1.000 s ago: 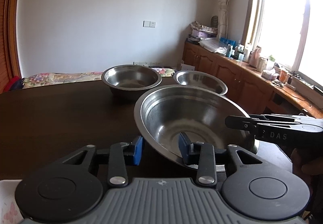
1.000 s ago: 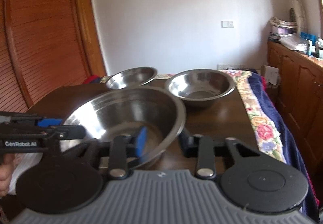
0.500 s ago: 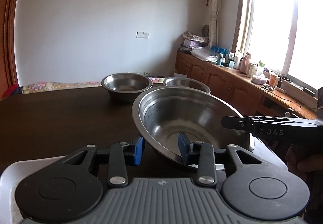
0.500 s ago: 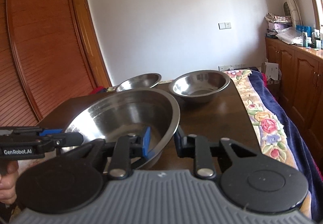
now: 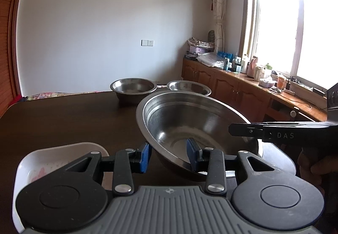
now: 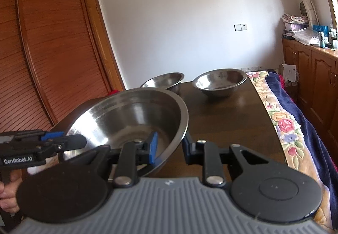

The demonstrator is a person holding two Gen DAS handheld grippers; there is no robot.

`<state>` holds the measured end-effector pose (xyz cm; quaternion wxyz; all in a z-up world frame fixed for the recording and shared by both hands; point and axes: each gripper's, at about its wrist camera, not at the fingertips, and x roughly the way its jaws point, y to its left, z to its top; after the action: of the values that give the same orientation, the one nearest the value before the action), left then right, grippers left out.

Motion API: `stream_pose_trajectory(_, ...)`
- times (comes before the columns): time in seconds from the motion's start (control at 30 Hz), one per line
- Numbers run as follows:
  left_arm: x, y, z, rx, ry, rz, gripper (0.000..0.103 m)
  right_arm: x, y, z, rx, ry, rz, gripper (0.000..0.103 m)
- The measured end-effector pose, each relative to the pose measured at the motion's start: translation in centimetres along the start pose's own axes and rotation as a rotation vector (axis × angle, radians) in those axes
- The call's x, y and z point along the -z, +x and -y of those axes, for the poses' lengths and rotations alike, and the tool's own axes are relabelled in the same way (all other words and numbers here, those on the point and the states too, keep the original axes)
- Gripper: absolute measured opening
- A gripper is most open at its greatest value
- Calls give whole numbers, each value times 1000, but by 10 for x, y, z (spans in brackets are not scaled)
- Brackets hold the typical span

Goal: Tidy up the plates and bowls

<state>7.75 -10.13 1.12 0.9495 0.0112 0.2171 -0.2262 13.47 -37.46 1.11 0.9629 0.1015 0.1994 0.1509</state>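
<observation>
We are seeing a big bowl [image 5: 190,124] nearest over the table [image 5: 63,120], two bowls [image 5: 133,86] [image 5: 189,87] sitting side by side behind it, a dish [image 5: 52,162] lying left of it.

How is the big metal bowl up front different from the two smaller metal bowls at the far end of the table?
The big bowl is clearly wider and shallower than the two smaller bowls. It is tilted and off the table, its rim between the jaws of the left gripper and right gripper; the smaller bowls sit level on the table, untouched, side by side. All three are empty shiny steel.
</observation>
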Motion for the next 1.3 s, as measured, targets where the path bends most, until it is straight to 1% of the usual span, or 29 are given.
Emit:
stream_pose_trajectory(0.27, 12, 3, -7, -14, -10, -30, 65, 9, -1, -5, -23, 4, -9, 28)
stream_pose_trajectory(0.5, 17, 2, -8, -17, -14, -37, 65, 14, 0, -11, -34, -6, -19, 28)
stream_pose_trajectory(0.67, 15, 2, -5, -7, -13, -41, 65, 15, -3, -11, -33, -6, -21, 28)
stream_pose_trajectory(0.9, 16, 10, -10, 7, -14, -59, 65, 18, -4, -9, -28, 3, -27, 28)
stream_pose_trajectory(1.07, 18, 14, -14, 11, -18, -69, 67, 21, -3, -7, -24, 9, -47, 28)
stream_pose_trajectory(1.3, 18, 15, -17, 9, -26, -65, 71, 21, -1, -9, -20, 7, -45, 29)
